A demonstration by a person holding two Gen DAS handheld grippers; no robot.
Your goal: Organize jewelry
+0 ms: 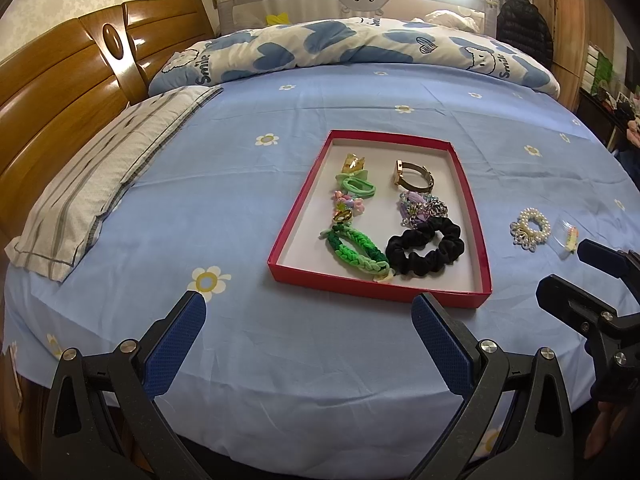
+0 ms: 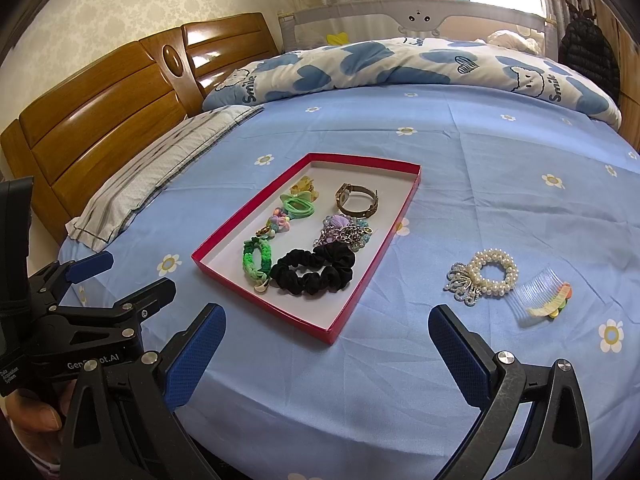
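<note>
Mostly done: red tray (image 2: 362,284) filled; pearl scrunchie (image 2: 494,272) and clear comb (image 2: 538,298) left outside on bedsheet (image 2: 480,184); left gripper (image 1: 310,318), right gripper (image 2: 326,332) both spread apart, empty

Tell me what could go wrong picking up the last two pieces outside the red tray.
1. The clear comb is thin and lies flat on the soft sheet; the right gripper, open now, may pinch fabric with it.
2. The pearl hair tie lies right beside the comb, so grabbing either could nudge the other.
3. The tray is crowded near the black scrunchie; a drop there could tangle with the chains.
</note>
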